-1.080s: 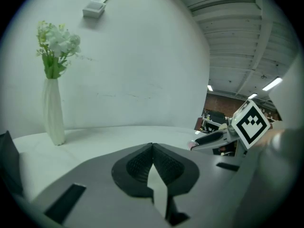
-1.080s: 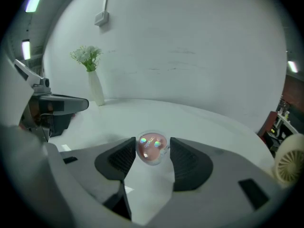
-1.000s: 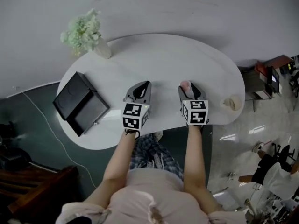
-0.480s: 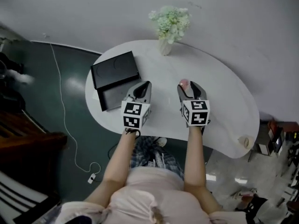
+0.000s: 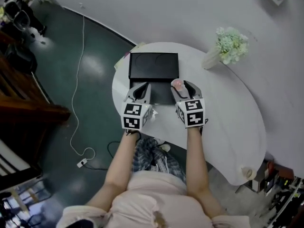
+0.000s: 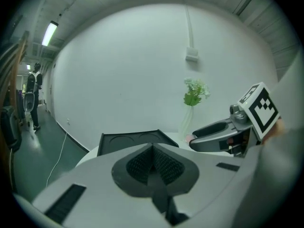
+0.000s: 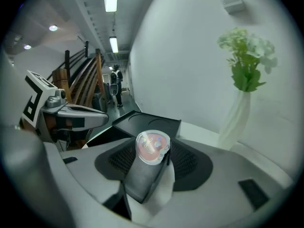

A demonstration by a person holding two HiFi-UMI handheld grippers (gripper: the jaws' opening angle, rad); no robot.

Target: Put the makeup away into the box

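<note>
Holding a round pink compact (image 7: 153, 147) at the box (image 5: 153, 65), the right gripper (image 5: 183, 86) may let the slick case slip; left gripper (image 5: 141, 91) jaws together, empty.

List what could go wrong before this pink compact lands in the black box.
1. The right gripper holds the round compact only at its jaw tips; it may slip or twist out before release.
2. The black box sits near the table's edge; a bump could shove it off.
3. The left gripper, shut and empty, hangs close beside; the two might knock together.
</note>
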